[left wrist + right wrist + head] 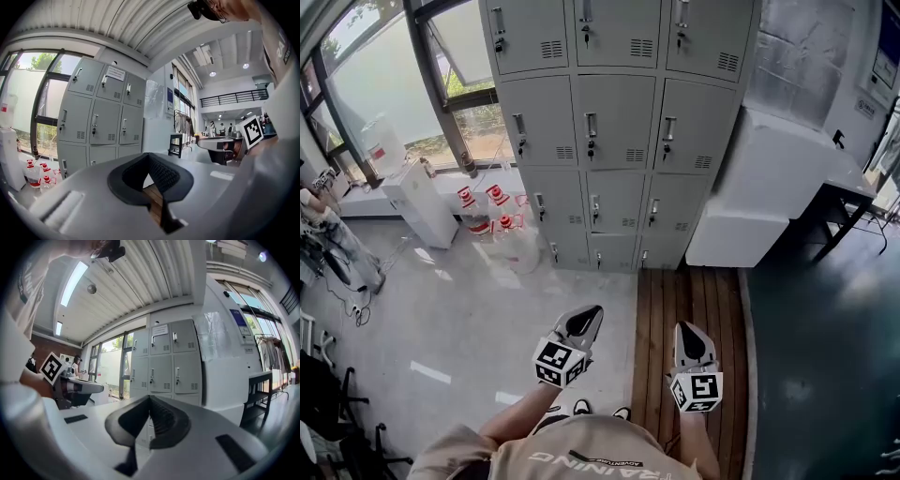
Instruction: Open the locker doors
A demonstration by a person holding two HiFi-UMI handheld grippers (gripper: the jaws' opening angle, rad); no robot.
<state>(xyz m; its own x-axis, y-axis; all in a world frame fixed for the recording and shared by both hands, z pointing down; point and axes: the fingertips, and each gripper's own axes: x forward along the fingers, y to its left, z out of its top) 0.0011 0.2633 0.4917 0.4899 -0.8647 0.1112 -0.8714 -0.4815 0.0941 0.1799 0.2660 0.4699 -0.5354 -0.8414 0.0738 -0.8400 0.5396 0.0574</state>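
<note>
Well short of the grey lockers (619, 122), whose doors are all closed, the left gripper (589, 316) and right gripper (686, 333) hover, both shut and empty.

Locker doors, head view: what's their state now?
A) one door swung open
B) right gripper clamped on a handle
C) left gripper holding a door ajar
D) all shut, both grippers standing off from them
D: every door of the lockers sits flush and shut. The left gripper and right gripper are well short of them, jaws together on nothing.
</note>
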